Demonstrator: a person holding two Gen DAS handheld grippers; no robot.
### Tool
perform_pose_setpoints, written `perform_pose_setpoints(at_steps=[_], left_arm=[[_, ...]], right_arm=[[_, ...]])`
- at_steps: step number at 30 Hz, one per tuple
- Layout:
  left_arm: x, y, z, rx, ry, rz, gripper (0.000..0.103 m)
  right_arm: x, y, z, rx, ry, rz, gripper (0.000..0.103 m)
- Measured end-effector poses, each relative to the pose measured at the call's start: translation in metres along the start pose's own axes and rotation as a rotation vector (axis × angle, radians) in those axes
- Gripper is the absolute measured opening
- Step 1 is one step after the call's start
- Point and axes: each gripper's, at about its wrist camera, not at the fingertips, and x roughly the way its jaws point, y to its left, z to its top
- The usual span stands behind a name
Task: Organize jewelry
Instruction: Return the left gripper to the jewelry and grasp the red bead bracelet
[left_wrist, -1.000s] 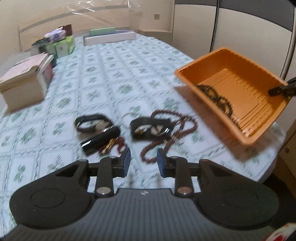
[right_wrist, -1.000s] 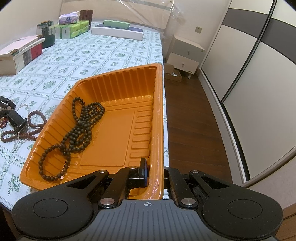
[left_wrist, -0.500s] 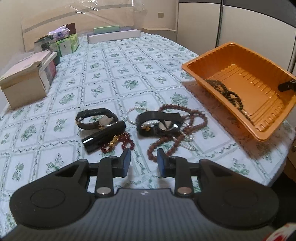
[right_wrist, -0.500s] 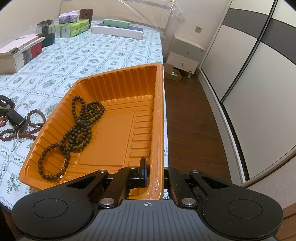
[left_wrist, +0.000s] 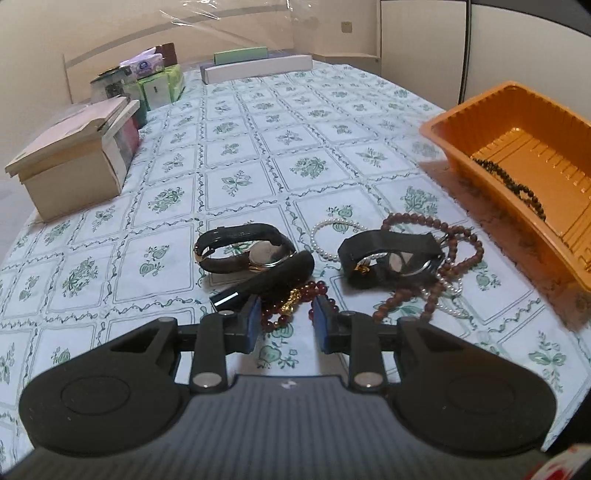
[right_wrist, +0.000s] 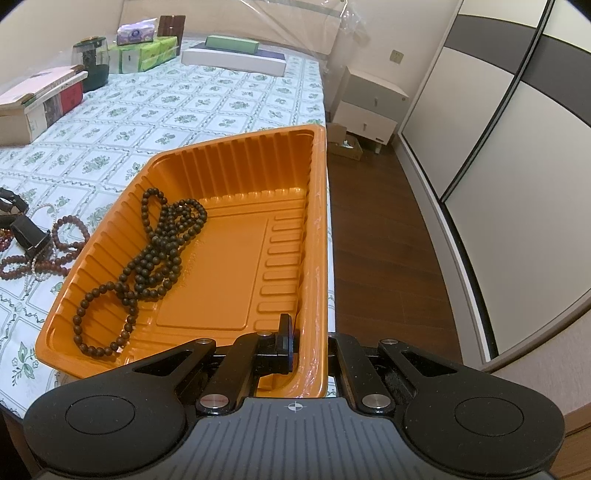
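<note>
My left gripper is open and empty, low over a red bead bracelet with a gold charm, which lies between its tips. Beyond lie a black bar, a brown-strap watch, a black watch, a pearl strand and a brown bead necklace. My right gripper is shut on the right rim of the orange tray, which holds a dark bead necklace. The tray also shows at the right of the left wrist view.
The tray sits at the edge of the bed's floral cloth, beside wood floor and a wardrobe. A beige box, tissue packs and a white box stand at the far side.
My left gripper has moved forward and down toward the jewelry, its tips now astride the red bracelet. The tilted tray has come down flatter. The right gripper keeps its hold.
</note>
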Motion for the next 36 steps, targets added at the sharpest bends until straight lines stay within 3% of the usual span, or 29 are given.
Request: perform_pose_setpoints(at_steps=[6,8,10,25,36], left_arm=[[0.006,-0.007,0.001,0.080,0.001,-0.019,0.025],[0.007,-0.006,0.003,0.077,0.005,-0.033,0.021],[0.006,-0.005,0.004,0.070,0.005,-0.033,0.007],[0.007,-0.012,0.002,0.158,0.042,-0.020,0.006],[-0.037,-0.011,0.029,0.115,-0.035,-0.098,0.006]], right_arm=[[0.002,0.000,0.000,0.000,0.004,-0.003,0.004],[0.002,0.000,0.000,0.000,0.004,-0.003,0.004],[0.002,0.000,-0.001,-0.001,0.003,-0.004,0.004],[0.001,0.000,0.000,0.000,0.005,-0.005,0.004],[0.001,0.000,0.000,0.002,0.004,-0.004,0.004]])
